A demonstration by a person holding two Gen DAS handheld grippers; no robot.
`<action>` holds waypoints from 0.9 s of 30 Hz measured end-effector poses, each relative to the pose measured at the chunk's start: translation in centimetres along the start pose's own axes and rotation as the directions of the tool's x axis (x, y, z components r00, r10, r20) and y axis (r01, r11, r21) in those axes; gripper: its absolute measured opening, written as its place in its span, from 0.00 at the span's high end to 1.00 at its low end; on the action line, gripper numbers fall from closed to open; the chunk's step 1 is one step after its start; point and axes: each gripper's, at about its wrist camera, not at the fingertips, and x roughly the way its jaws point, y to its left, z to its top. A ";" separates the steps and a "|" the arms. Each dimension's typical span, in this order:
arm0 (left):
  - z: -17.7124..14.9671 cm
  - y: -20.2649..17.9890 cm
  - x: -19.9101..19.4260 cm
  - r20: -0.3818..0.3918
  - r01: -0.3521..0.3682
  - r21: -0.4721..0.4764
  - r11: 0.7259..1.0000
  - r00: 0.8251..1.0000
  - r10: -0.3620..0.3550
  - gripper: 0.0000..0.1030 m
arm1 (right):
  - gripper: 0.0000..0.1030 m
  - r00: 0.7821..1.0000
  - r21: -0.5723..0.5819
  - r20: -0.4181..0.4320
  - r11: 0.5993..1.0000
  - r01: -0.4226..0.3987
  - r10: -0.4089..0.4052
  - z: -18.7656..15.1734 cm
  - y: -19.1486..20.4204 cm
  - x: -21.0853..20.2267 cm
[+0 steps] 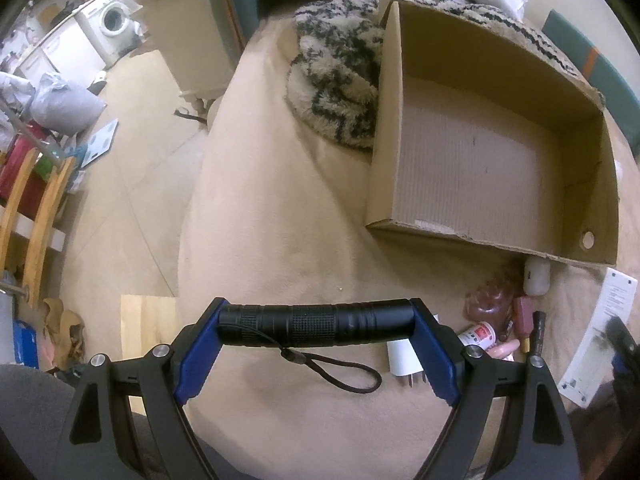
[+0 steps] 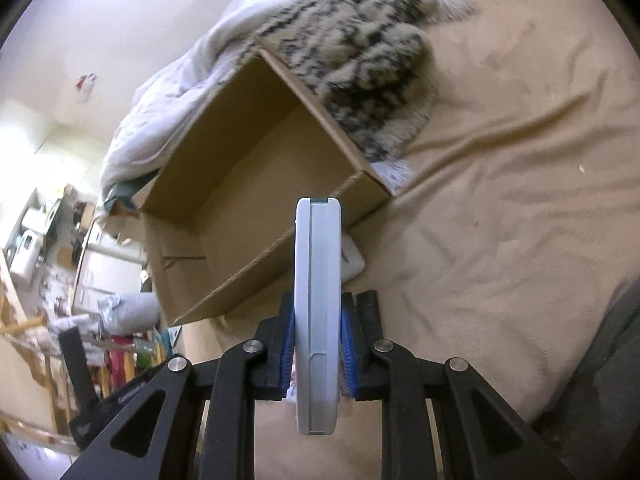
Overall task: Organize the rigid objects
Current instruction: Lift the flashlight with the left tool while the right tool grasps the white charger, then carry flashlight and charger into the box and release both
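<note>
My left gripper (image 1: pixel 316 322) is shut on a black flashlight (image 1: pixel 316 323), gripped end to end and held crosswise above the beige bed; its wrist strap (image 1: pixel 340 372) hangs below. An open, empty cardboard box (image 1: pixel 472 148) lies ahead to the right. My right gripper (image 2: pixel 318 336) is shut on a white remote control (image 2: pixel 318 304), held edge-on and pointing at the box (image 2: pixel 256 184). The remote also shows at the right edge of the left wrist view (image 1: pixel 600 328). Small items lie by the box's near wall: a white mouse (image 1: pixel 537 276), a pink clear bottle (image 1: pixel 490 300), a small red-and-white bottle (image 1: pixel 478 334), a white plug (image 1: pixel 402 358).
A furry black-and-white blanket (image 1: pixel 340 76) lies against the box's left and far sides, with a white duvet (image 2: pixel 168 80) behind. The bed's left edge drops to the floor, where a wooden rack (image 1: pixel 36 208), bags and a washing machine (image 1: pixel 112 20) stand.
</note>
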 end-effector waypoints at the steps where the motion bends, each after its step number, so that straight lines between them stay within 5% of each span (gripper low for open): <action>1: 0.0 0.0 -0.3 0.010 -0.003 -0.002 1.000 1.000 0.003 0.17 | 0.79 1.000 -0.023 0.010 1.000 -0.003 0.003 0.1 0.4 -0.4; 13: 1.5 -1.0 -5.3 0.136 0.016 0.002 1.000 0.991 -0.016 0.17 | 0.79 0.996 -0.255 0.069 0.966 -0.039 0.059 3.4 5.0 -3.1; 27: 9.6 -6.1 -13.4 0.271 0.152 0.051 0.987 0.949 -0.160 0.17 | 0.79 0.991 -0.405 0.095 0.913 -0.045 0.091 10.3 9.5 -0.1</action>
